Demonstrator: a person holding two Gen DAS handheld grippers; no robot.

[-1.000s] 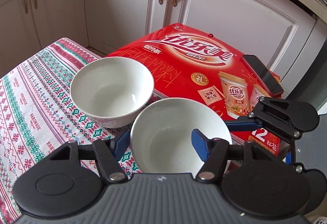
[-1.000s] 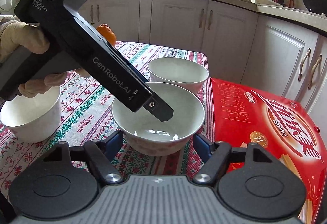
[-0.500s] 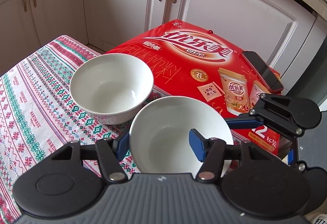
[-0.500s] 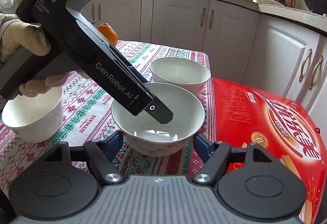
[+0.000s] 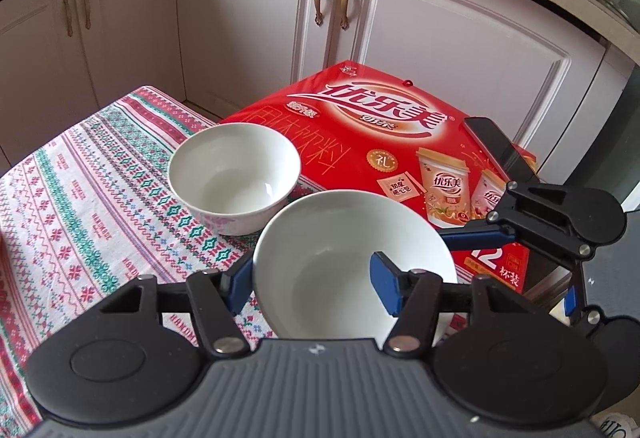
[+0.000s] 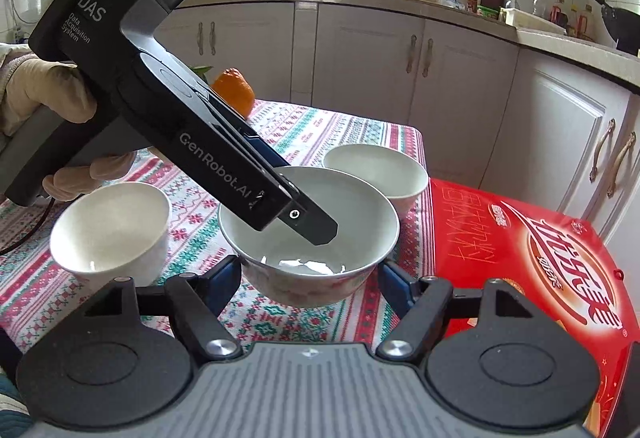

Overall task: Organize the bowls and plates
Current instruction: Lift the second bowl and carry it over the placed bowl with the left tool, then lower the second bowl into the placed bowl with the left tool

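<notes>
Bowl rim between blue pads is what we see nearest: our left claw [image 5: 312, 284] pinches the near wall of the middle bowl [image 5: 340, 258], one pad inside and one outside, closed down on it. We judge that grip is chosen because a rim pinch lets us carry the bowl level and lower it into another one.

From the right wrist view, the left claw [image 6: 316, 226] comes in steeply from the upper left, its tip dipping into the middle bowl [image 6: 310, 234], with our gloved hand [image 6: 48, 98] wrapped around the handle behind. Whether the bowl is resting on the patterned cloth of the worktop [image 6: 192, 222] or hanging just above it, we cannot tell. Our right claw [image 6: 310, 278] is spread wide with a pad on either side of that bowl, close to its sides without gripping it, probably ready to steady it.

A second bowl [image 6: 110, 234] stands towards the worktop's left edge. Farther off, a third bowl [image 5: 234, 176] sits near the worktop's right edge, just beside the red carton [image 5: 380, 142]; it looks the likely place to nest the held one. A phone [image 5: 498, 148] lies on the carton's far side, and an orange [image 6: 234, 92] sits at the worktop's back edge.
</notes>
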